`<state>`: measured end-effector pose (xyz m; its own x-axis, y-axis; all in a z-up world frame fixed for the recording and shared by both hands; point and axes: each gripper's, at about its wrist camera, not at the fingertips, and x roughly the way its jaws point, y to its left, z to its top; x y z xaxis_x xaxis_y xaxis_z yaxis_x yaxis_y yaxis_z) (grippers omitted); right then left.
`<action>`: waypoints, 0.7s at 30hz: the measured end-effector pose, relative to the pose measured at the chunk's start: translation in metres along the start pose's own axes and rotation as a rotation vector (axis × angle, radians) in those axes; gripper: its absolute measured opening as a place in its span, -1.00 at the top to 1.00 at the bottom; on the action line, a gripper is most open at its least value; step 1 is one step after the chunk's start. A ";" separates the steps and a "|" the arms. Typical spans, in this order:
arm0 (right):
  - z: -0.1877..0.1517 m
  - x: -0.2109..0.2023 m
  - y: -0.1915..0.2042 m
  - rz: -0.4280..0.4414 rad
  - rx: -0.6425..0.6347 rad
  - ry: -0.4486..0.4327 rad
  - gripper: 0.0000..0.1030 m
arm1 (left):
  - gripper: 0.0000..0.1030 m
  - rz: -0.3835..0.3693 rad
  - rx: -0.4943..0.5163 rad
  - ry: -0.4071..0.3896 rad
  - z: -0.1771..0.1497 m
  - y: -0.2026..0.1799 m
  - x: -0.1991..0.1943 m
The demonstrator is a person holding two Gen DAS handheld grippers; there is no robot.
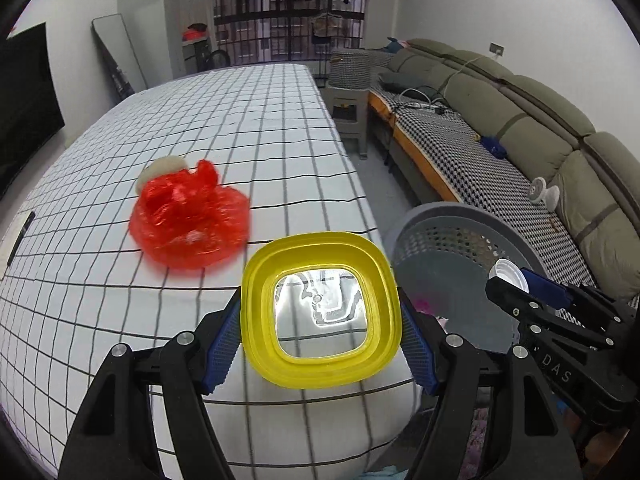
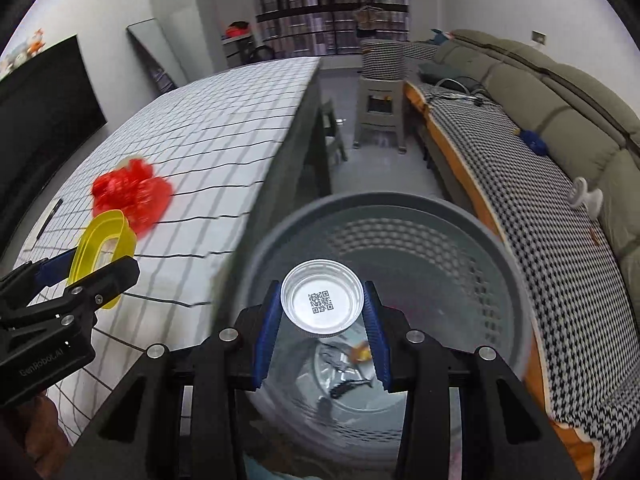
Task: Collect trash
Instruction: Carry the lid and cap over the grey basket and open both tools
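Your left tongs [image 1: 320,320] pinch a yellow square lid [image 1: 322,312] over the desk [image 1: 240,120] edge (red bag [image 1: 190,218] ahead-left). Your right tongs [image 2: 322,316] clamp a round foil cup [image 2: 322,300] above the grey basket [image 2: 460,216].

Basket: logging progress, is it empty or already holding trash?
Not empty: through the basket opening, scraps lie at its bottom, below the cap in the right gripper.

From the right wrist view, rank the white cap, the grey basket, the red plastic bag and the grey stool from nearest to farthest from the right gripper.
1. White cap: clamped in the right gripper.
2. Grey basket: directly below and ahead.
3. Red plastic bag: on the checked table, ahead to the left.
4. Grey stool: on the floor, far ahead.
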<state>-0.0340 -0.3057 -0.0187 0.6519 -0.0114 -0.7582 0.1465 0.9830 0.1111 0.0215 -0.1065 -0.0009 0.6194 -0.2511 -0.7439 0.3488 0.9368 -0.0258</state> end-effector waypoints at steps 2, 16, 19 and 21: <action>-0.002 -0.004 -0.023 -0.015 0.028 -0.001 0.24 | -0.33 -0.016 0.026 0.011 0.002 -0.018 0.005; -0.015 0.002 -0.094 -0.026 0.127 0.022 0.24 | -0.35 -0.091 0.141 0.086 0.010 -0.095 0.045; -0.014 0.003 -0.098 -0.019 0.134 0.016 0.24 | -0.38 -0.089 0.149 0.086 0.012 -0.099 0.048; -0.013 0.003 -0.101 -0.012 0.139 0.012 0.24 | -0.39 -0.090 0.148 0.085 0.013 -0.101 0.049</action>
<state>-0.0568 -0.4026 -0.0409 0.6409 -0.0198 -0.7673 0.2564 0.9478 0.1897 0.0254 -0.2164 -0.0258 0.5214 -0.3048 -0.7971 0.5039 0.8637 -0.0007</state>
